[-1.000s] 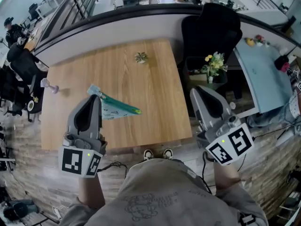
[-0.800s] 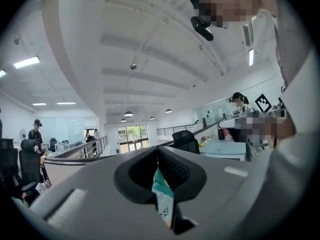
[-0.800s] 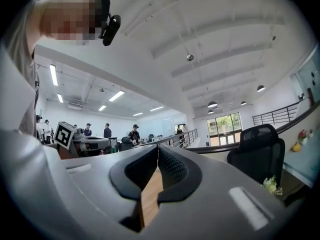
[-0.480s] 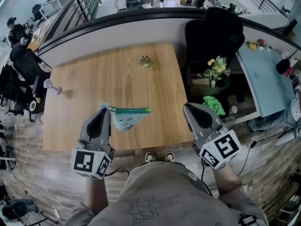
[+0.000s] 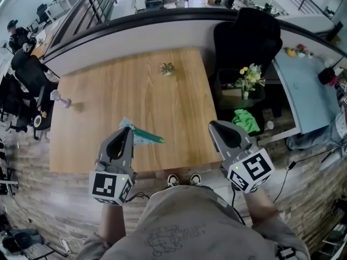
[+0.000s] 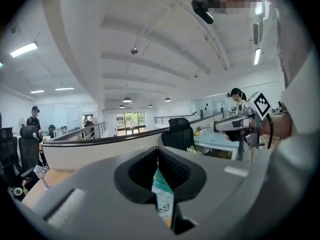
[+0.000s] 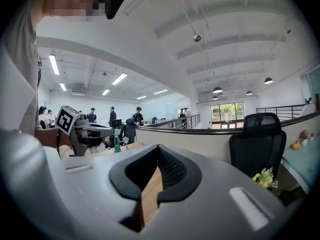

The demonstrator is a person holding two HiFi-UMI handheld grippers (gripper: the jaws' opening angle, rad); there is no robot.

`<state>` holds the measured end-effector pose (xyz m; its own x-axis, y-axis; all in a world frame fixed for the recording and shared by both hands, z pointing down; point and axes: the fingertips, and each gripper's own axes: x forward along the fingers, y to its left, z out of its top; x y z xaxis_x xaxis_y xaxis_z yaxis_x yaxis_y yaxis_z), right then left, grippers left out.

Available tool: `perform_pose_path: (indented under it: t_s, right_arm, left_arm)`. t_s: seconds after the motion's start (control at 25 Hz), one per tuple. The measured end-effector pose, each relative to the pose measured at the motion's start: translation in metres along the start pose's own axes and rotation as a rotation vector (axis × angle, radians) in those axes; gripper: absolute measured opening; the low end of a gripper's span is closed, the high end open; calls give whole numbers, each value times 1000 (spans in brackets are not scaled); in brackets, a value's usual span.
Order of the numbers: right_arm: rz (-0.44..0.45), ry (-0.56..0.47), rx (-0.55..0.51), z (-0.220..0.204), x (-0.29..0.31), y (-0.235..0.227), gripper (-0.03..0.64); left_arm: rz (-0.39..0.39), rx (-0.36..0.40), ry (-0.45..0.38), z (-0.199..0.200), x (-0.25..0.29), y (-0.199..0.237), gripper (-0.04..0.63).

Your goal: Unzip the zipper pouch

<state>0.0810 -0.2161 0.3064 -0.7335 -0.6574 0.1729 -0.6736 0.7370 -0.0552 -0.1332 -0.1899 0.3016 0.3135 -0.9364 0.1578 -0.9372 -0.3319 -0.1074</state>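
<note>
Pouch (image 5: pixel 145 138) in left claw (image 5: pixel 129 129), over table (image 5: pixel 119 85) front; right claw (image 5: pixel 212 125) perhaps at edge.

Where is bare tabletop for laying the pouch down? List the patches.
The table is bare across its middle, between the small plant and the pouch in the left gripper, and at left, this side of the pink object. Crowded off the right edge: chair, flowers.

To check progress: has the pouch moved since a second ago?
Yes. The pouch, in the left claw, came nearer the table's front edge, away from the plant.

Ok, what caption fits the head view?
Left hand-held gripper grips a teal zipper pouch at a light wooden table; right hand-held gripper shut, empty.
</note>
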Motion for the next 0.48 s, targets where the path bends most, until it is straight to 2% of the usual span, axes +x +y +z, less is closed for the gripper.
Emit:
perform_pose_path:
  t_s: [0.48]
  right_arm:
    - [10, -17, -15, 11, -3, 5, 9]
  left_arm:
    - [-11, 10, -8, 4, -1, 1, 5]
